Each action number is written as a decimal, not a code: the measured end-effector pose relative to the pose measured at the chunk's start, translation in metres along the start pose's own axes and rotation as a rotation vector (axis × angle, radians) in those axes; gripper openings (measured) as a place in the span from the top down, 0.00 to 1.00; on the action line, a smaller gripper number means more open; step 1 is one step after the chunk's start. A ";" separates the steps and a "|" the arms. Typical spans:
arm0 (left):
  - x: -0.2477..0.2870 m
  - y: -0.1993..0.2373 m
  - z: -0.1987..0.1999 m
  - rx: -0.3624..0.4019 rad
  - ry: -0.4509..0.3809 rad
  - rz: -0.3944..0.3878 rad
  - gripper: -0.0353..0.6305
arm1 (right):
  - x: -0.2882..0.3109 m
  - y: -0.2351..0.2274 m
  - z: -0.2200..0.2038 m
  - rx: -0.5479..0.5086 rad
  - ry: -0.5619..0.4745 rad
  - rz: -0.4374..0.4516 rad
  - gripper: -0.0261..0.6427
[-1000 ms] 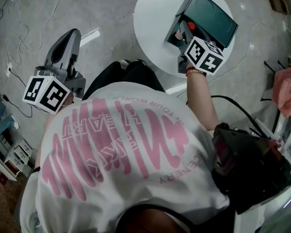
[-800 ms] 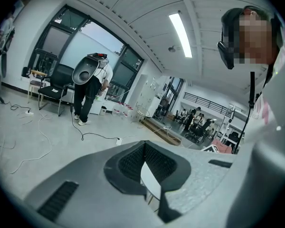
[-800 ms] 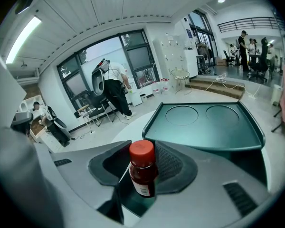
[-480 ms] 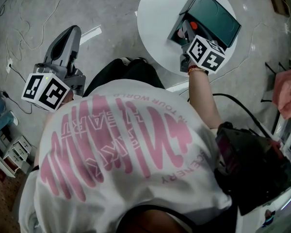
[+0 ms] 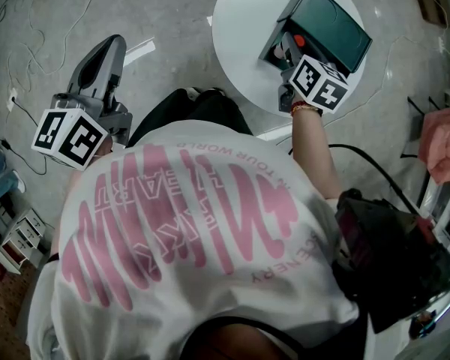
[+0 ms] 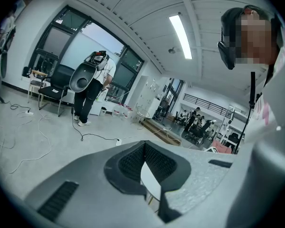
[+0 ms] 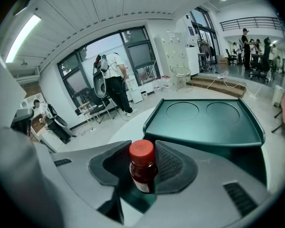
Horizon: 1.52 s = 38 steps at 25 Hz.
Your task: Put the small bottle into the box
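The small red-capped bottle is clamped upright by the right gripper, low centre of its view, over the open green box. It should be lowered level before being released. The left gripper is closed and empty.

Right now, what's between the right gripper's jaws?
The small bottle, upright, held by the right gripper at the open box; right gripper view shows it.

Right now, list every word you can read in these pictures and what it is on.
"YOUR WORLD": pink print, upside down, on the white shirt.
"ENERY": end of a word on the same shirt.
Big pink letters across the shirt: too distorted to read.
Label on the bottle: too small to read.
Box: no print visible.
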<state>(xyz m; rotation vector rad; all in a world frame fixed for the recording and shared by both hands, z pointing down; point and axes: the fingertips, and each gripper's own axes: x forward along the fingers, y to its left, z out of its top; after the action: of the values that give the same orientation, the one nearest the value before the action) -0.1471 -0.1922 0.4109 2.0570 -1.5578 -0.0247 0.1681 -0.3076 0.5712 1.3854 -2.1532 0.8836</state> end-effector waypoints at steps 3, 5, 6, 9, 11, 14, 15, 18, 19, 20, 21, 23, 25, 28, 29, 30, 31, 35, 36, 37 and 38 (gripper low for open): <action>0.000 0.000 0.000 -0.002 -0.001 -0.001 0.94 | -0.001 0.001 -0.003 0.002 0.007 0.015 0.73; -0.001 0.000 0.000 -0.003 -0.003 0.000 0.94 | -0.002 0.002 -0.003 -0.007 0.009 0.021 0.73; -0.001 -0.001 0.001 -0.003 -0.004 0.000 0.94 | -0.003 0.002 -0.003 -0.012 0.008 0.023 0.73; -0.002 -0.001 0.002 -0.005 -0.006 -0.001 0.94 | -0.004 0.003 -0.003 -0.017 0.003 0.029 0.73; -0.002 -0.002 0.001 -0.005 -0.007 -0.004 0.94 | -0.006 0.003 -0.004 -0.021 -0.002 0.032 0.73; -0.003 -0.002 0.002 -0.003 -0.010 -0.007 0.94 | -0.008 0.005 -0.006 -0.024 0.000 0.040 0.73; -0.002 -0.002 0.003 -0.003 -0.011 -0.008 0.94 | -0.008 0.006 -0.007 -0.024 0.001 0.043 0.73; 0.000 -0.001 0.003 -0.005 -0.011 -0.011 0.94 | -0.008 0.005 -0.008 -0.029 0.009 0.044 0.73; 0.000 -0.001 0.003 -0.005 -0.011 -0.012 0.94 | -0.008 0.004 -0.008 -0.030 0.011 0.045 0.73; 0.000 -0.001 0.004 -0.006 -0.012 -0.013 0.94 | -0.009 0.004 -0.009 -0.029 0.013 0.046 0.73; 0.000 -0.001 0.004 -0.007 -0.013 -0.014 0.94 | -0.009 0.004 -0.010 -0.027 0.014 0.047 0.73; -0.001 -0.001 0.004 -0.009 -0.014 -0.015 0.94 | -0.012 0.006 -0.011 -0.027 0.013 0.048 0.73; -0.002 -0.002 0.004 -0.010 -0.014 -0.020 0.94 | -0.015 0.007 -0.012 -0.033 0.011 0.044 0.73; -0.004 -0.003 0.003 -0.011 -0.014 -0.024 0.94 | -0.018 0.009 -0.016 -0.055 0.014 0.039 0.73; -0.004 -0.003 0.003 -0.012 -0.015 -0.025 0.94 | -0.019 0.010 -0.018 -0.059 0.017 0.038 0.73; -0.005 -0.003 0.004 -0.012 -0.015 -0.027 0.94 | -0.020 0.010 -0.019 -0.062 0.019 0.038 0.73; -0.006 -0.003 0.004 -0.013 -0.016 -0.028 0.94 | -0.021 0.011 -0.019 -0.064 0.019 0.037 0.73; -0.004 -0.003 0.005 -0.015 -0.017 -0.034 0.94 | -0.022 0.012 -0.021 -0.069 0.023 0.035 0.73; -0.002 -0.003 0.005 -0.016 -0.017 -0.035 0.94 | -0.022 0.011 -0.021 -0.072 0.025 0.033 0.73; -0.001 -0.003 0.004 -0.017 -0.017 -0.036 0.94 | -0.021 0.011 -0.022 -0.075 0.027 0.032 0.73; -0.001 -0.003 0.004 -0.018 -0.017 -0.037 0.94 | -0.021 0.011 -0.023 -0.079 0.028 0.030 0.73</action>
<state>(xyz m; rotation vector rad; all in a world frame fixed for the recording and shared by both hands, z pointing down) -0.1459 -0.1926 0.4056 2.0768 -1.5247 -0.0696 0.1674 -0.2741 0.5706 1.2979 -2.1689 0.8156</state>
